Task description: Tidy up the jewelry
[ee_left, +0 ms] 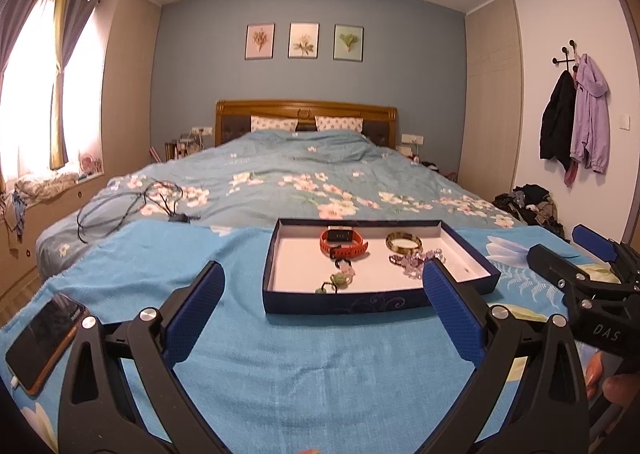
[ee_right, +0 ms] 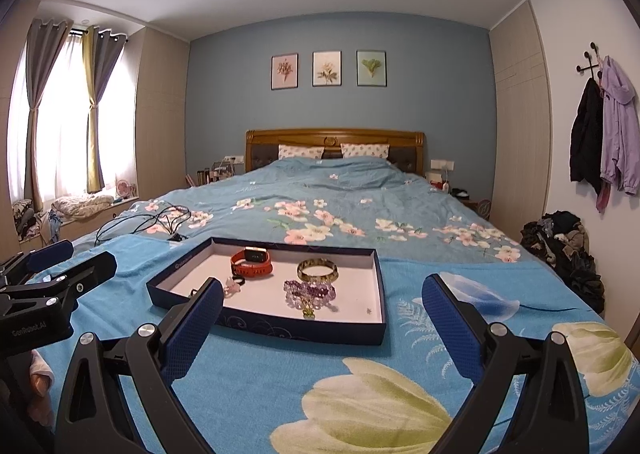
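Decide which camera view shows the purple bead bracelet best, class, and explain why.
The right wrist view. There the purple bead bracelet lies fully in sight on the tray floor, in front of the bangle. In the left wrist view a finger of the left hand-held gripper covers part of it.

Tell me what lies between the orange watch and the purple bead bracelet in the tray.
Right wrist view: bare white tray floor separates the orange watch from the purple bead bracelet; the bangle sits off to the right.

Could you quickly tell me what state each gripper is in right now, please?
Left gripper: open, holding nothing.
Right gripper: open, holding nothing.
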Demonstrator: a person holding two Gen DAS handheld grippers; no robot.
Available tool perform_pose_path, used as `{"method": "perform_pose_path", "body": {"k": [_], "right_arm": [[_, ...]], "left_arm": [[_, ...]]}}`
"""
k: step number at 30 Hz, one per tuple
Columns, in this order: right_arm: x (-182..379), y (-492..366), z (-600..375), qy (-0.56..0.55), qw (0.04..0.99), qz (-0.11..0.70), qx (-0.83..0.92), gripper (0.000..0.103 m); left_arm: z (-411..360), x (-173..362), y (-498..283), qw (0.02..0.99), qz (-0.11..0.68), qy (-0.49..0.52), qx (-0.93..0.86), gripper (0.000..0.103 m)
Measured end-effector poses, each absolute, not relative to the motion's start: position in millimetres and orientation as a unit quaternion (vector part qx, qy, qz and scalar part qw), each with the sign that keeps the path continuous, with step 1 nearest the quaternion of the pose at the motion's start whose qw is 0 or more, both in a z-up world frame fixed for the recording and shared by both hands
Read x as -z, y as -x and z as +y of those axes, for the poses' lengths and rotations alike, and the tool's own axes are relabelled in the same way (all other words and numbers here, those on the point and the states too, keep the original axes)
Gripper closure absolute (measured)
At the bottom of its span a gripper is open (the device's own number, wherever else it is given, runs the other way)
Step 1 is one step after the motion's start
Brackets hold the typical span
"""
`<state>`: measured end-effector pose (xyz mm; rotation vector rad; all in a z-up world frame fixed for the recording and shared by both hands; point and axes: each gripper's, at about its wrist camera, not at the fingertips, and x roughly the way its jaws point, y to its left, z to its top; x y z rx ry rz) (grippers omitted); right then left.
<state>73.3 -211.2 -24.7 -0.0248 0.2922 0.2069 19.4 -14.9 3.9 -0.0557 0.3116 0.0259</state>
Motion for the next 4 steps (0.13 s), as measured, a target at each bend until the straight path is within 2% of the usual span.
{"method": "perform_pose_path", "body": {"k": [4], "right_arm": [[35.3,-103.5,-247.5,0.014,0.972,0.224,-0.073,0.007]], "left_arm": [[-2.7,3.5,-36.6,0.979,0.202,0.026,-0.015,0.005]]}}
